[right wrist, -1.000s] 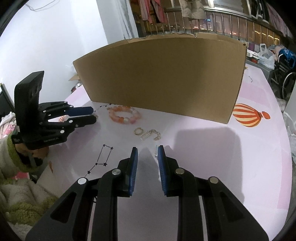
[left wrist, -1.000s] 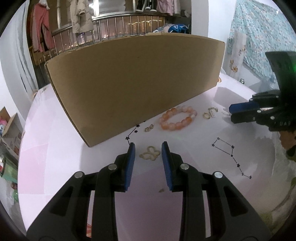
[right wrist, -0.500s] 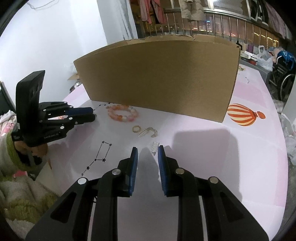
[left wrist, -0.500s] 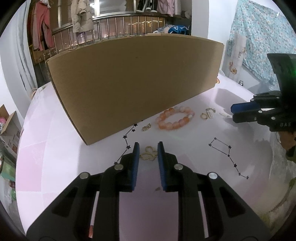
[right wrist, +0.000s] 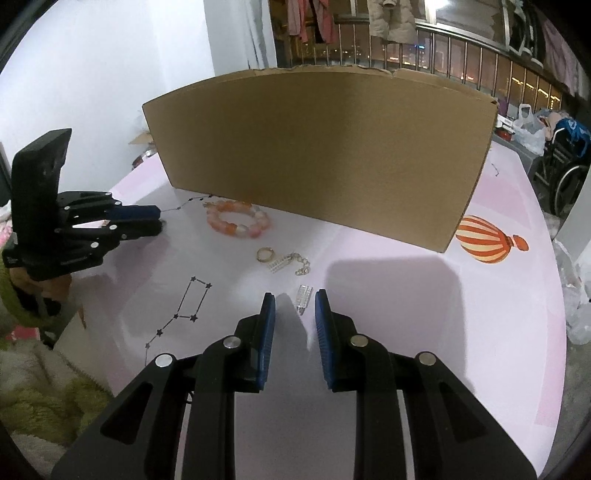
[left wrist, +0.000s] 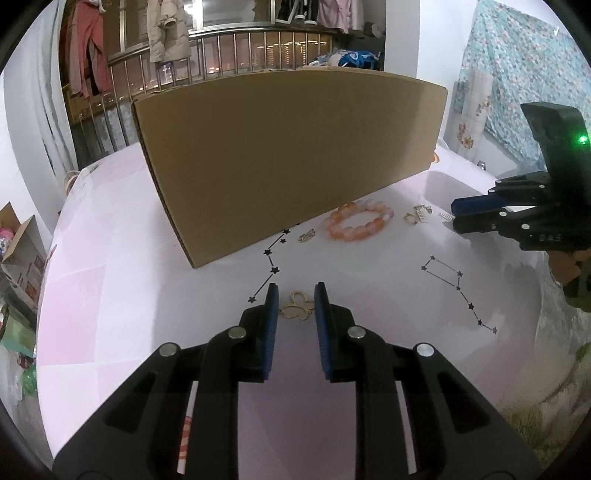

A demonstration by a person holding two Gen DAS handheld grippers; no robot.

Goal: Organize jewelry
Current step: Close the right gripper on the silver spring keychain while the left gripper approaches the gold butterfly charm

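Note:
My left gripper [left wrist: 294, 300] is narrowed around a gold butterfly-shaped piece [left wrist: 295, 307] that sits between its blue pads; whether it grips the piece or the piece rests on the pink table [left wrist: 110, 288] I cannot tell. My right gripper [right wrist: 294, 303] is open, with a small silver clip [right wrist: 304, 296] between its tips on the table. An orange-pink bead bracelet [right wrist: 238, 223], a gold ring [right wrist: 265, 254] and a silver chain piece [right wrist: 291, 263] lie in front of the cardboard box [right wrist: 325, 155]. A small gold charm [left wrist: 307, 235] lies by the box.
The tall cardboard box [left wrist: 288, 155] stands across the back of the table. Printed constellation lines [left wrist: 458, 291] and a striped balloon print [right wrist: 487, 240] mark the tablecloth. A railing with hanging clothes [left wrist: 162, 33] is behind. A green blanket [right wrist: 44, 387] lies at the left edge.
My left gripper narrowed around the gold butterfly piece, which has come closer in between the pads. My right gripper drew back slightly and stayed open by the silver clip.

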